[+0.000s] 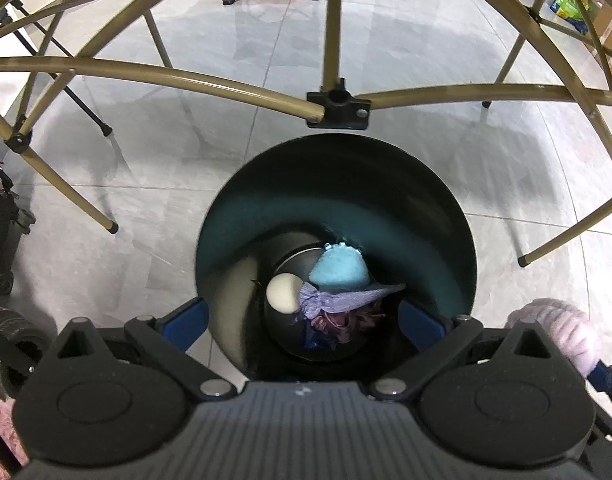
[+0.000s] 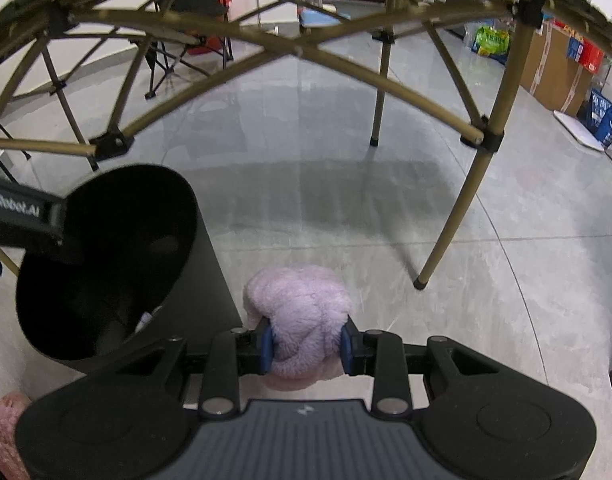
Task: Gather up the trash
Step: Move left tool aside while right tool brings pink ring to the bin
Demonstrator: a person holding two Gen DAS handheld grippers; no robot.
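Jaws of the right gripper [image 2: 306, 344] squeeze a fluffy pink ball [image 2: 302, 312], just beside the black bin [image 2: 194, 280]. Left gripper [image 1: 306, 320] jaws stand wide around the bin's rim, holding nothing.

Right gripper [image 2: 306, 344] clamps a fluffy lilac knotted plush [image 2: 302, 312] between its blue pads. Black bin [image 2: 194, 280] stands just beside it, to the left, on the grey tiled floor [image 2: 345, 208]. Folding table's gold legs [image 2: 457, 208] stand beyond.
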